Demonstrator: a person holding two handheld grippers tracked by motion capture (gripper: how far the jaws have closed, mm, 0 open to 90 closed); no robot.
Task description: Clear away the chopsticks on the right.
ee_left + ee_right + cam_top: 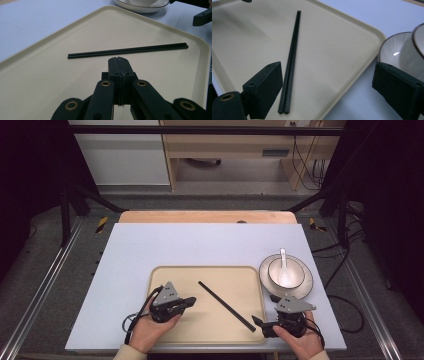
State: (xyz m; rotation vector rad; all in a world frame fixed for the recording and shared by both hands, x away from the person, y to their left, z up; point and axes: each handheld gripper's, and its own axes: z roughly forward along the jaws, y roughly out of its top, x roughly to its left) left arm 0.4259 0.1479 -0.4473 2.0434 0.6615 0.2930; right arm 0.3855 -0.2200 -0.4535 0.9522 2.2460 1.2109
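The left gripper [191, 301] rests over the tray [165, 272], jaws pressed together on nothing. The right gripper [259, 323] sits at the tray's 5 o'clock corner, jaws wide — empty. Chopsticks [226, 305] lie diagonally between them. A bowl [287, 275] with spoon [283, 258] stands at 2 o'clock on the pale table [200, 245].

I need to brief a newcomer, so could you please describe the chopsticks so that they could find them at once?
Start at the beige tray near the table's front edge. The chopsticks lie on it as a black pair side by side, running diagonally toward its right front corner. They are the one long, thin, dark thing there; the bowl and plate beside the tray are white.
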